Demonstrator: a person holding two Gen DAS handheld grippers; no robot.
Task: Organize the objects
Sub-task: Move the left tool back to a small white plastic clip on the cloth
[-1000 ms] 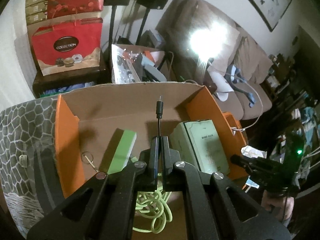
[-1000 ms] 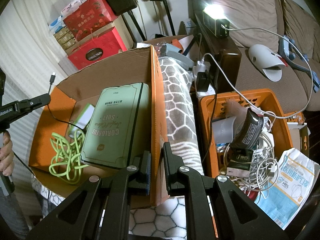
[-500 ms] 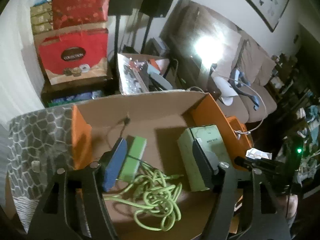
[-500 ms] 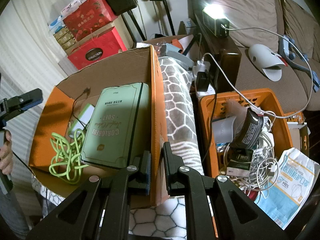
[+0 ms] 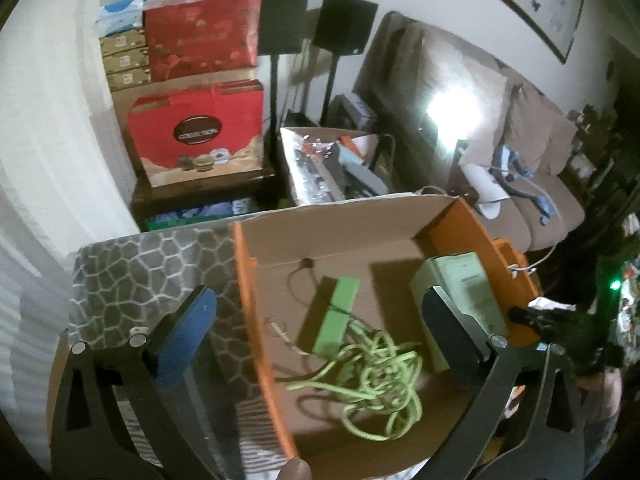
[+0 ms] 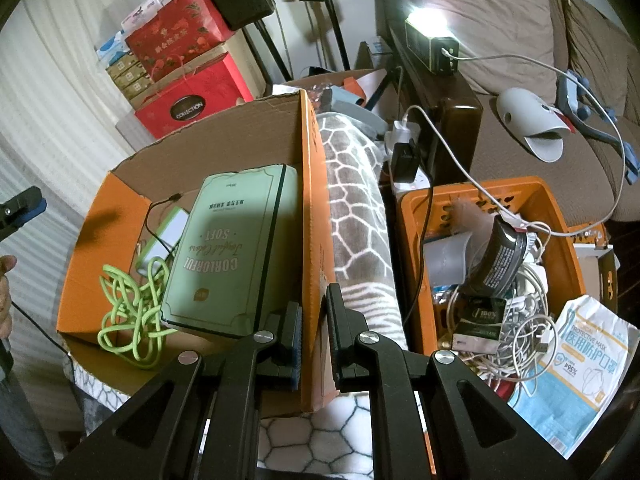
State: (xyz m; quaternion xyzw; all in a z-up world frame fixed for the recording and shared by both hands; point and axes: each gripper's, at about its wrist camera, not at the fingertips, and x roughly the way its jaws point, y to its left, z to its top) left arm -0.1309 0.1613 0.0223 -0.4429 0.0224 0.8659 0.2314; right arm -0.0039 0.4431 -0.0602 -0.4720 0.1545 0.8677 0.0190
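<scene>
Right gripper (image 6: pixel 314 336) pinches box wall (image 6: pixel 310 216) (left gripper (image 5: pixel 320 344) wide)

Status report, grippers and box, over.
Left gripper open, empty, above box. Right gripper shut on box wall. Cable, notebook inside. Nothing blocking.

Counting inside the cardboard box (image 6: pixel 312 208): 1 green notebook (image 6: pixel 230 252), 1 small green power bank (image 6: pixel 166 236), 1 tangle of lime-green cable (image 6: pixel 128 316) and 1 thin black cable (image 6: pixel 154 206). That makes 4 items in 1 box. Beside it, 1 orange basket (image 6: pixel 564 236), too heaped with white cords to count them; 1 dark pouch (image 6: pixel 498 256) sits on top. 1 mask packet (image 6: pixel 584 364) lies alongside. Back against the wall: 2 red gift bags (image 5: pixel 196 136), 2 black speakers (image 5: pixel 282 18) on stands, 3 small gold boxes (image 5: pixel 124 64) stacked. And 2 grippers in play: left gripper (image 5: pixel 320 332), right gripper (image 6: pixel 312 340).
</scene>
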